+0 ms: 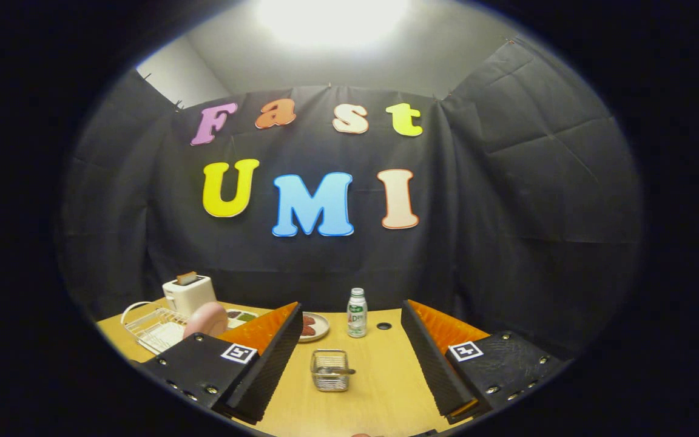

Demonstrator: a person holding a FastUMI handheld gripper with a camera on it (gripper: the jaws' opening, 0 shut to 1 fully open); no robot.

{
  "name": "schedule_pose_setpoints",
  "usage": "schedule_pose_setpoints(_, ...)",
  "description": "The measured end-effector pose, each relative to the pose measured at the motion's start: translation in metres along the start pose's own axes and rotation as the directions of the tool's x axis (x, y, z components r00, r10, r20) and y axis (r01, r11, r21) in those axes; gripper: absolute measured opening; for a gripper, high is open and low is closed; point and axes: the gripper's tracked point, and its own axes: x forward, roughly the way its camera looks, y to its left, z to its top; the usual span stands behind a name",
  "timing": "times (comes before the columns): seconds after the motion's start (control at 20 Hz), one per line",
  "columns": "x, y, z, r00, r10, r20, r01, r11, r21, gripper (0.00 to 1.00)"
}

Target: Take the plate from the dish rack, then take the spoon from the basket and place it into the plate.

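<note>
Two gripper fingers are seen nearest the camera, spread wide apart with nothing held between them; the gripper is open and hangs above a wooden table.

Between the fingers, just ahead of them, a small wire basket stands on the table. A spoon is laid across it, its long axis running crosswise to the fingers, the handle end pointing toward the right finger.

Beyond the left finger, off to the left, a white wire dish rack is set on the table. A flat pale piece lies in it and may be the plate to be taken, but this cannot be told for certain. A pink rounded thing, partly hidden by the left finger, sits just beside the rack; what it is cannot be made out. Behind the rack a white toaster is placed.

Straight ahead, past the basket, a small dish with dark red food and a white bottle with a green label are found, near each other.

The rack step is judged to come first: the rack lies to the left and farther off than the basket, so the gripper would need to be turned leftward. The spoon, dead ahead, is much the nearer thing.
</note>
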Motion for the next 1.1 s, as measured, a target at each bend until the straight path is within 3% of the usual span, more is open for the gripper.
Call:
schedule_pose_setpoints(0.35, 0.02, 0.099, 0.019, 0.981, 0.196, -0.004, -0.196, 0.981, 0.011, 0.99)
schedule_pose_setpoints(0.6, 0.048, 0.161, 0.014, 0.943, 0.321, -0.082, -0.32, 0.947, 0.023, 0.99)
schedule_pose_setpoints(0.8, 0.079, 0.203, -0.015, 0.885, 0.396, -0.245, -0.387, 0.918, 0.084, 0.99)
schedule_pose_setpoints(1.1, 0.127, 0.24, -0.068, 0.742, 0.424, -0.52, -0.407, 0.9, 0.154, 0.99)
